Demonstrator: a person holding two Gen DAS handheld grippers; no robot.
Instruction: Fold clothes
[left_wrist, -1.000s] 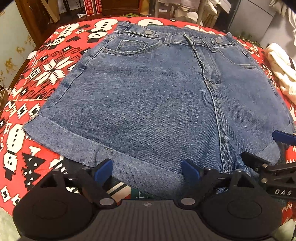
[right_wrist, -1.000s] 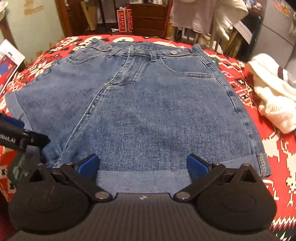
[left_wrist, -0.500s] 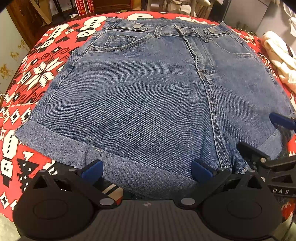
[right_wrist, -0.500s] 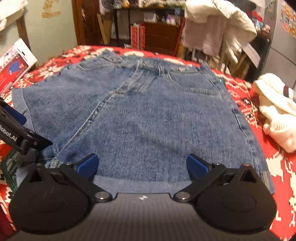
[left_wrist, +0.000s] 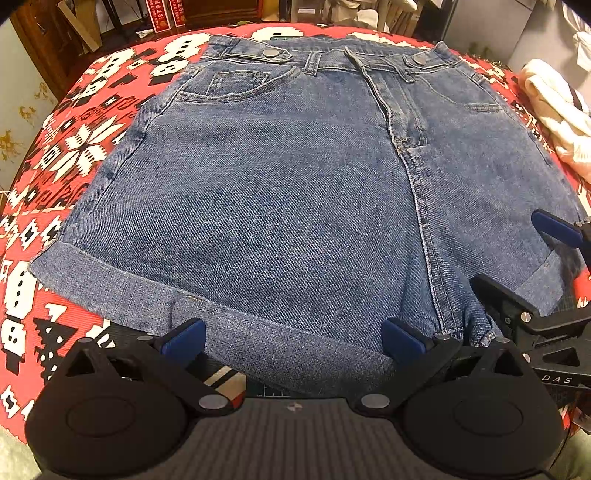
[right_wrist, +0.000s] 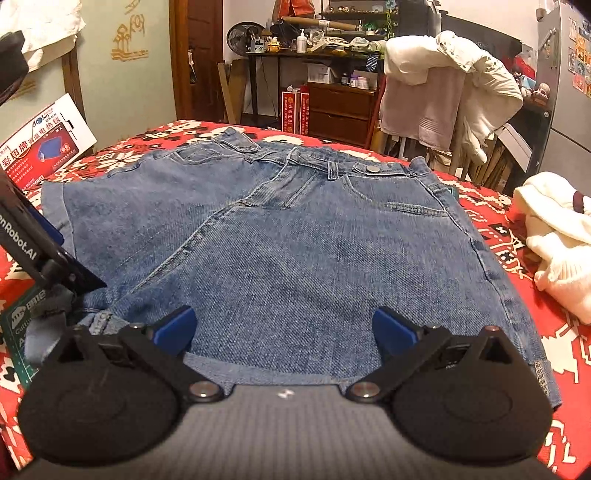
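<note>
Denim shorts (left_wrist: 280, 192) of twilled blue cloth lie flat, front up, on a red patterned blanket (left_wrist: 74, 147), cuffs rolled. Left gripper (left_wrist: 293, 341) and right gripper (right_wrist: 282, 330) each spread 2 blue-padded fingers wide over a hem. Cream knit garment (right_wrist: 554, 236) lies beside.

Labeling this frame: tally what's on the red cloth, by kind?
Denim shorts: 1
White garment pile: 1
Printed box at the left edge: 1
Total: 3
</note>
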